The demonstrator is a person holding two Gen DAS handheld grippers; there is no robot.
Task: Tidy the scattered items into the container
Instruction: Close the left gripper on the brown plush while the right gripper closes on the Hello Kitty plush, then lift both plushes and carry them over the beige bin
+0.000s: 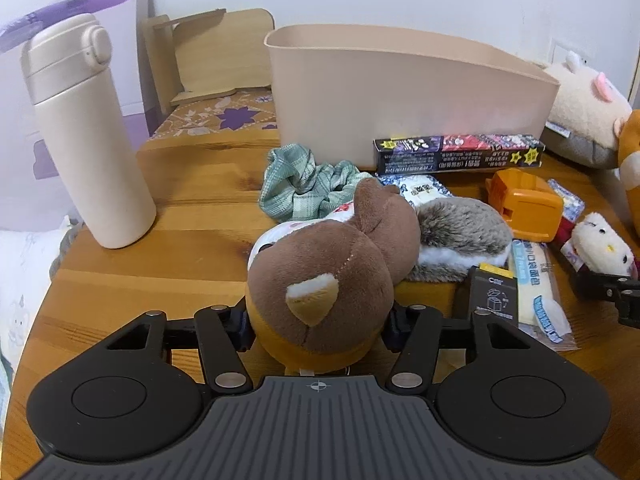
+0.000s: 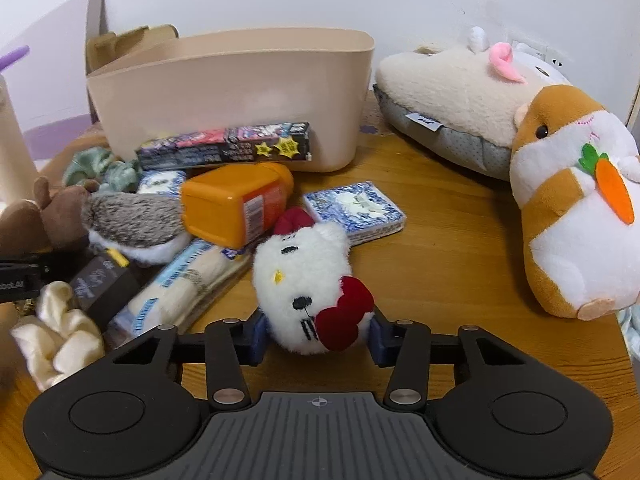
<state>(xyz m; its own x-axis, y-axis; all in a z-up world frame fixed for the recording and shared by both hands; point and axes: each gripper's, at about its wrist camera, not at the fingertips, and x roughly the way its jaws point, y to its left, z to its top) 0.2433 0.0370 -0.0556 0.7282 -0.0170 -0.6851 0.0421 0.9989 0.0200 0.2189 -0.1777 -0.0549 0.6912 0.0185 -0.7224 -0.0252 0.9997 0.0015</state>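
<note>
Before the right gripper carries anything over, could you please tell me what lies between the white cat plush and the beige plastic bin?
In the right wrist view, an orange plastic bottle and a long dark printed box lie between them.

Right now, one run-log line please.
left gripper: shut on brown plush | right gripper: shut on white plush | bin: nothing seen inside

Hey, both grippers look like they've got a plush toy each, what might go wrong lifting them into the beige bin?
1. The right gripper pinches only the bow end of the white cat plush; it may swing or slip out.
2. The brown plush in the left gripper lies against the grey furry toy and could drag it along.
3. The long printed box leans on the beige bin and might get knocked.
</note>
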